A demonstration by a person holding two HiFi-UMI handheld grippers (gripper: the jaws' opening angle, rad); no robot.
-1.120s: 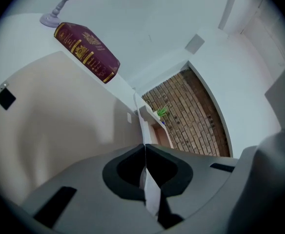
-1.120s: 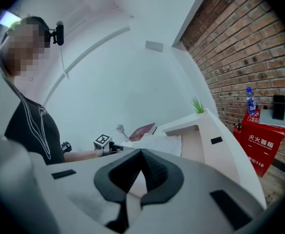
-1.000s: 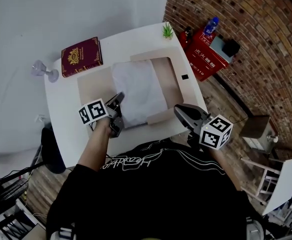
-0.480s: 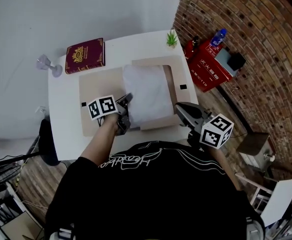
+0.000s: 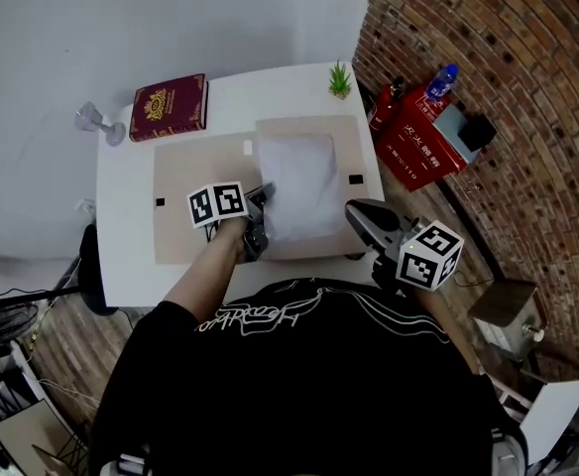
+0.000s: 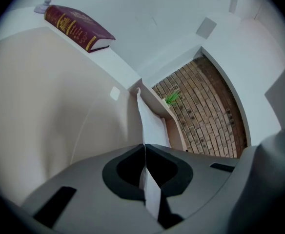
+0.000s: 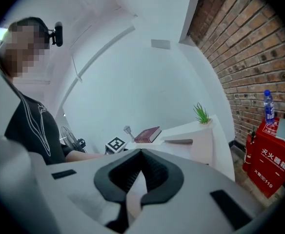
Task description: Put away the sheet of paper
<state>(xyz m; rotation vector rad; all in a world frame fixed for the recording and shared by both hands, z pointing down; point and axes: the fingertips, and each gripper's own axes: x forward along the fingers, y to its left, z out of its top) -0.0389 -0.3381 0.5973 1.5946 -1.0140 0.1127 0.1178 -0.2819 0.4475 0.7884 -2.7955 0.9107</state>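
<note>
White sheet of paper [image 5: 304, 181] is lying on the right half of an open beige folder [image 5: 195, 221], with its near-left edge lifting and showing edge-on in the left gripper view. Left hand-held gripper [image 5: 261, 216] is clamping that edge, its jaws pressing flat on the paper. Compared with a second ago, the sheet is sitting further toward the folder's right leaf. That leaf, which then looked raised along its near edge, is now lying flat. Judged from this, the sheet is being positioned inside the folder, and the cover is not yet closing over it. Right hand-held gripper [image 5: 357, 213] is hovering at the table's near-right edge, jaw tips together, gripping nothing that can be made out. Folder is resting on a white table [image 5: 121, 256], which is also carrying a burgundy book [image 5: 169, 108] at the far left and a small green plant [image 5: 340, 79] at the far right. Brick wall [image 5: 508, 87] is running along the right, with a red box [image 5: 420, 145] and a bottle [image 5: 445, 79] standing at its foot.
</note>
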